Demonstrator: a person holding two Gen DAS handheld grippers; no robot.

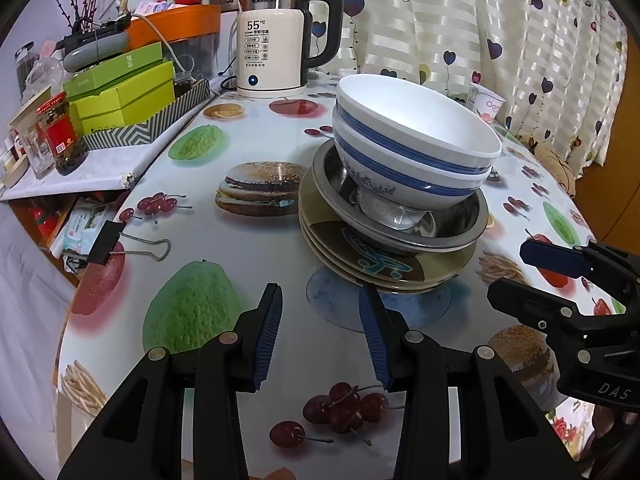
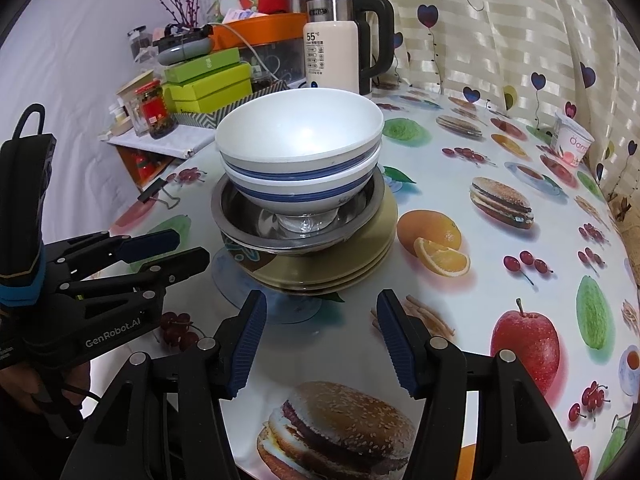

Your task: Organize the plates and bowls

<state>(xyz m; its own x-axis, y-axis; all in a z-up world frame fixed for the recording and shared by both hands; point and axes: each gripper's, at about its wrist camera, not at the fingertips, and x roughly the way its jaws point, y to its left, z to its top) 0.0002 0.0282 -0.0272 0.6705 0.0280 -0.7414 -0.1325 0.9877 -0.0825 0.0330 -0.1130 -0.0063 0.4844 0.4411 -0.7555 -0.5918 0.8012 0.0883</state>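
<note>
One stack stands mid-table. Several olive plates lie at the bottom. On them rests a steel bowl, and in that nest two white bowls with blue stripes. My left gripper hovers just in front of the stack's near left side, open, nothing between its blue pads. My right gripper hangs before the stack's near edge, a little to the right, also open and holding nothing. Neither gripper touches the dishes.
A cream electric kettle stands at the back, with green boxes and a red-lidded jar on a side shelf to the left. A binder clip grips the table's left edge. A yogurt cup sits by the curtain.
</note>
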